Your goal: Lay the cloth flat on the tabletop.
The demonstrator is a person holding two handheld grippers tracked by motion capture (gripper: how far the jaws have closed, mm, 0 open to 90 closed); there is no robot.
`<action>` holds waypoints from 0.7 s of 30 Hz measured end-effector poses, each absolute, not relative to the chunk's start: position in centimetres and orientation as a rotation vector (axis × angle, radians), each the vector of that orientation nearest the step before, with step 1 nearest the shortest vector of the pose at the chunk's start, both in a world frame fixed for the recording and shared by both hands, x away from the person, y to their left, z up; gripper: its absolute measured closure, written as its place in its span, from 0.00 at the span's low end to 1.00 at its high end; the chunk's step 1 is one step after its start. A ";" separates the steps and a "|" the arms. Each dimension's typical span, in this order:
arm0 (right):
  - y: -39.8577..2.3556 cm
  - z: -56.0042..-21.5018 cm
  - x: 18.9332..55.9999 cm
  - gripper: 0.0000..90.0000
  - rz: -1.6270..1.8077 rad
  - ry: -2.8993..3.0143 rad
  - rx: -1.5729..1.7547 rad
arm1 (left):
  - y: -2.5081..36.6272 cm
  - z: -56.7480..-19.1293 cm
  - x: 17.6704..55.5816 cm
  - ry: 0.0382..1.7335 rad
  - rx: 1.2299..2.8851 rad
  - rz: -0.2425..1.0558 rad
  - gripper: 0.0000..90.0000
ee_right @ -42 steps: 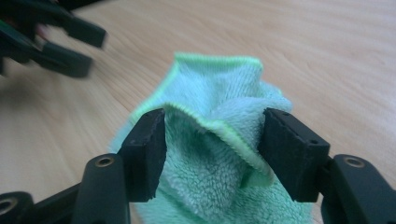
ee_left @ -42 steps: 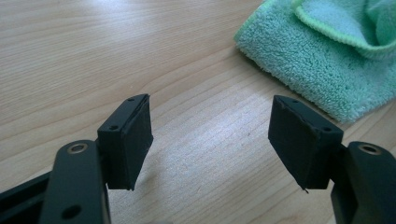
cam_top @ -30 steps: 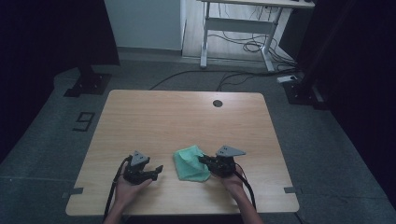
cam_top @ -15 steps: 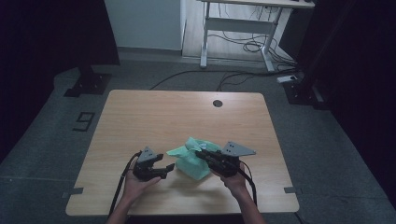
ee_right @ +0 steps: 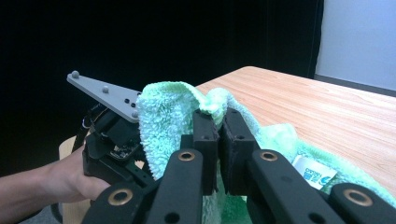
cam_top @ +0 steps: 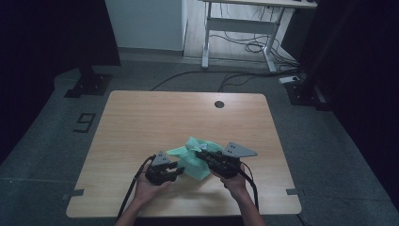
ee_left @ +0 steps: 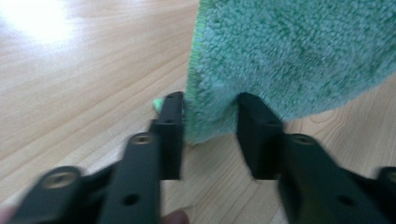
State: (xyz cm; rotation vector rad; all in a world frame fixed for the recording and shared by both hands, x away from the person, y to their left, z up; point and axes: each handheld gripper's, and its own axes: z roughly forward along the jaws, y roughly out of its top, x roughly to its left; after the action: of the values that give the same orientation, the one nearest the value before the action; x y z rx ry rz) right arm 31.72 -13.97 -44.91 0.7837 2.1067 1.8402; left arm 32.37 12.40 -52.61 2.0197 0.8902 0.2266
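Hands at the near table edge, one gripper each. Left gripper (cam_top: 175,172) sits low over the wooden table (cam_top: 141,122), jaws just closing around the hanging lower edge of the green cloth (cam_top: 195,157); in the left gripper view the towel's corner (ee_left: 210,116) fills the gap between the two black jaws, pads at its sides. Right gripper (ee_right: 219,126) is clamped tight on an upper fold of the cloth, lifted off the surface, white label (ee_right: 314,171) showing. Cloth hangs between the two grippers, near the front centre. Farther off: round hole (cam_top: 219,104) near the table's far edge, desk frame (cam_top: 240,33) and floor cables (cam_top: 235,77) beyond.
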 end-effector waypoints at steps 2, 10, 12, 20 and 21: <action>-14.0 -45.0 31.8 0.96 1.841 2.106 0.787 | 12.4 -52.7 32.3 0.884 2.025 0.229 0.83; -14.6 -45.5 32.3 0.96 1.829 2.088 0.851 | 12.5 -52.5 31.8 0.858 2.018 0.216 0.96; -14.7 -45.5 32.3 0.96 1.830 2.082 0.863 | 12.6 -52.3 31.7 0.853 2.016 0.216 0.97; -15.3 -43.9 31.1 0.96 1.882 2.030 0.876 | 13.8 -50.1 30.4 0.816 1.968 0.232 0.98; -15.4 -43.5 30.7 0.96 1.882 2.017 0.864 | 13.9 -49.8 30.2 0.812 1.962 0.237 0.98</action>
State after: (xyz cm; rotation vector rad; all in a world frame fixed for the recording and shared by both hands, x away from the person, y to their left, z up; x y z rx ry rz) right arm 30.74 -15.38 -43.53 0.8637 2.0166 1.8818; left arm 30.22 13.94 -49.81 1.9615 0.8124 0.2366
